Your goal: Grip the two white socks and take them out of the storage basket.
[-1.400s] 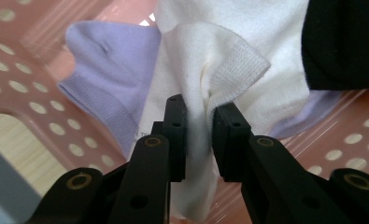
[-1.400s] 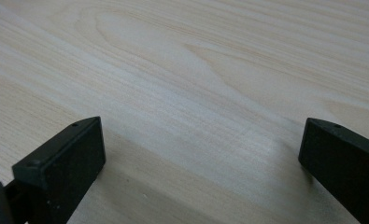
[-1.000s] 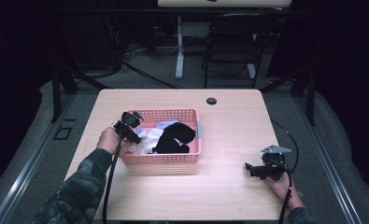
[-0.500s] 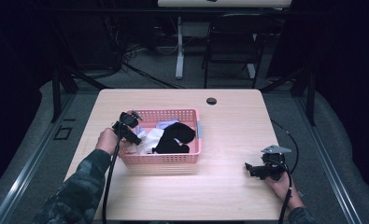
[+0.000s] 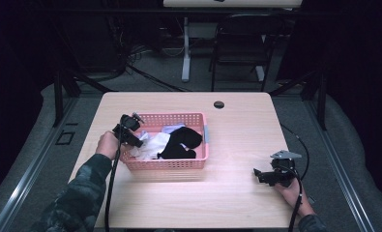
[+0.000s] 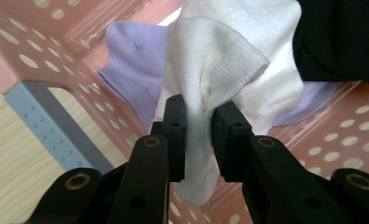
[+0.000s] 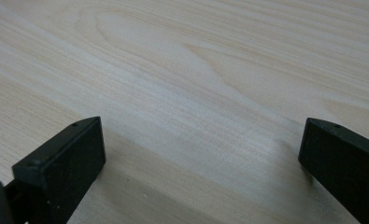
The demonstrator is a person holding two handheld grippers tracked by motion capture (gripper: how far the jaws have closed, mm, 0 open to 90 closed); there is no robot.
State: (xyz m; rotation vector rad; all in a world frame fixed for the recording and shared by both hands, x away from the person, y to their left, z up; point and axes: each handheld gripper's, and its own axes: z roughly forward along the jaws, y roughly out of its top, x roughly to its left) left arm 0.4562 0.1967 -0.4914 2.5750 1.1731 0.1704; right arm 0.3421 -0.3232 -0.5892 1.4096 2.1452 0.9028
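Your left gripper [image 5: 136,140] is down in the left end of the pink basket [image 5: 179,164], and its jaws have just been closing, now pinched on a fold of the white sock [image 6: 219,70]. In the left gripper view the cloth bunches up between the two pads, clamped tight, with its tail hanging below them. A lilac sock [image 6: 131,60] lies just behind the white one against the basket wall, and a black sock [image 6: 341,37] sits touching it at the upper right. From above, the white sock [image 5: 152,144] lies in the basket's left half, the black sock [image 5: 181,142] in the middle. Your right gripper [image 5: 262,175] rests well apart, low over the bare table [image 5: 237,121] near its right edge, jaws spread wide with just wood grain between them.
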